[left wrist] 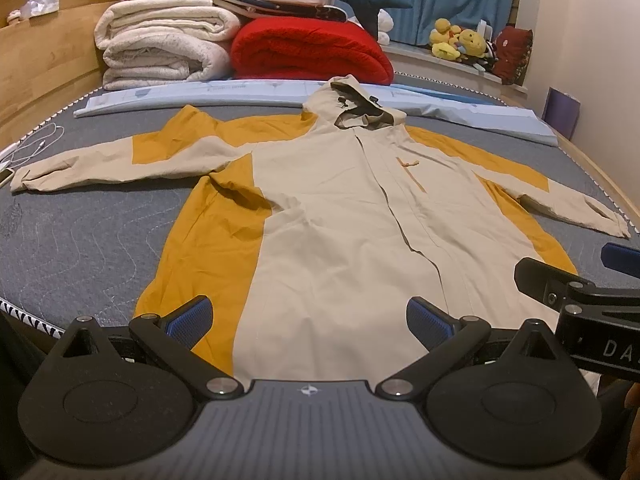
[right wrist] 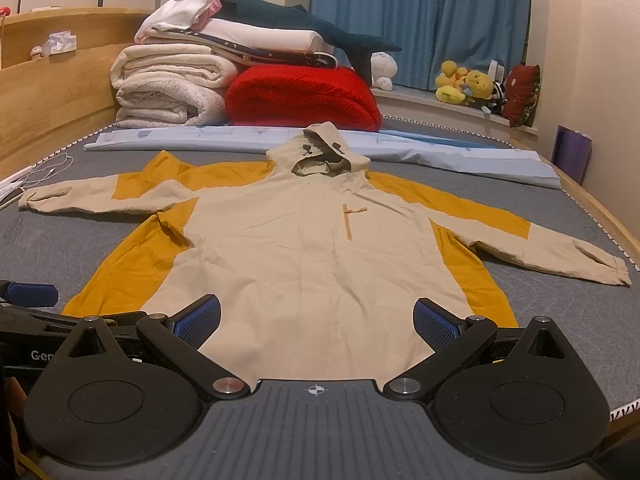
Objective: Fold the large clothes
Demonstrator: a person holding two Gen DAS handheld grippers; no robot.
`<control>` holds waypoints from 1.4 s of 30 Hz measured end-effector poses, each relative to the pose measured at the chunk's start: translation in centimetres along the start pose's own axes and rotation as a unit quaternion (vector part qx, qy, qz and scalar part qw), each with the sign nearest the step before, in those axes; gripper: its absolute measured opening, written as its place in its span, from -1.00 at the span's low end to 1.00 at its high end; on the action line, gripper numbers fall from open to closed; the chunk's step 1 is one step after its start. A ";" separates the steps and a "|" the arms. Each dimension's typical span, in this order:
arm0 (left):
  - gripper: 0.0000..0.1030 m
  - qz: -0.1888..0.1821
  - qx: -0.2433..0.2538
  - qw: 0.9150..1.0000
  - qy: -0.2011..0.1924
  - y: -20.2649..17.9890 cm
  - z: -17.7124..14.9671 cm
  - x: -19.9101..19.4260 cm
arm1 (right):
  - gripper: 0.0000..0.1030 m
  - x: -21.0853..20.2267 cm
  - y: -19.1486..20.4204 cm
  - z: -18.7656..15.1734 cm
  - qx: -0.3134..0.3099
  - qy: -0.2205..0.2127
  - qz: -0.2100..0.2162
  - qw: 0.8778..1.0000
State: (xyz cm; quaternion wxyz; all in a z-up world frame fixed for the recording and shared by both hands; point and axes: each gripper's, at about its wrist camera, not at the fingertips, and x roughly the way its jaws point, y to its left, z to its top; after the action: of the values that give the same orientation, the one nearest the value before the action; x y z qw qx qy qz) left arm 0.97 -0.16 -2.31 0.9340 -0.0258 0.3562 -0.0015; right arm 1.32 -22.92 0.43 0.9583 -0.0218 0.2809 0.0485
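Note:
A beige and mustard hooded jacket lies flat, front up, on the grey mattress, sleeves spread to both sides and hood at the far end. It also shows in the right wrist view. My left gripper is open and empty, hovering over the jacket's near hem. My right gripper is open and empty, over the hem a little further right. The right gripper also shows at the right edge of the left wrist view. The left gripper's blue fingertip shows at the left edge of the right wrist view.
Folded white blankets and a red blanket are stacked at the head of the mattress, with a rolled light blue sheet in front. A white cable lies at the left edge. Plush toys sit on the window sill.

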 end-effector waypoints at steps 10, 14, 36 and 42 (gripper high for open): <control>1.00 0.005 0.007 1.000 -0.020 -0.2 0.1 -0.4 | 0.97 0.2 -0.3 -0.1 0.005 0.004 -0.001 1.000; 1.00 0.008 0.012 0.999 -0.029 -0.4 0.3 -0.5 | 0.97 0.2 -0.4 -0.1 0.007 0.005 -0.003 1.000; 0.98 -0.047 0.053 0.988 -0.140 1.6 12.3 0.5 | 0.93 -1.6 -4.6 2.5 0.059 -0.096 -0.069 0.991; 0.92 -0.051 0.092 0.983 -0.151 3.0 20.2 6.3 | 0.93 -0.9 -6.9 5.4 0.046 -0.099 -0.067 0.992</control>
State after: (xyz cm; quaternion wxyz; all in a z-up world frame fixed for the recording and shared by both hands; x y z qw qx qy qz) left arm 19.07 3.63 8.41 0.9742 0.0421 0.2080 -0.0774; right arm 4.17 -29.50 5.55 0.9825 0.0080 0.1843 -0.0271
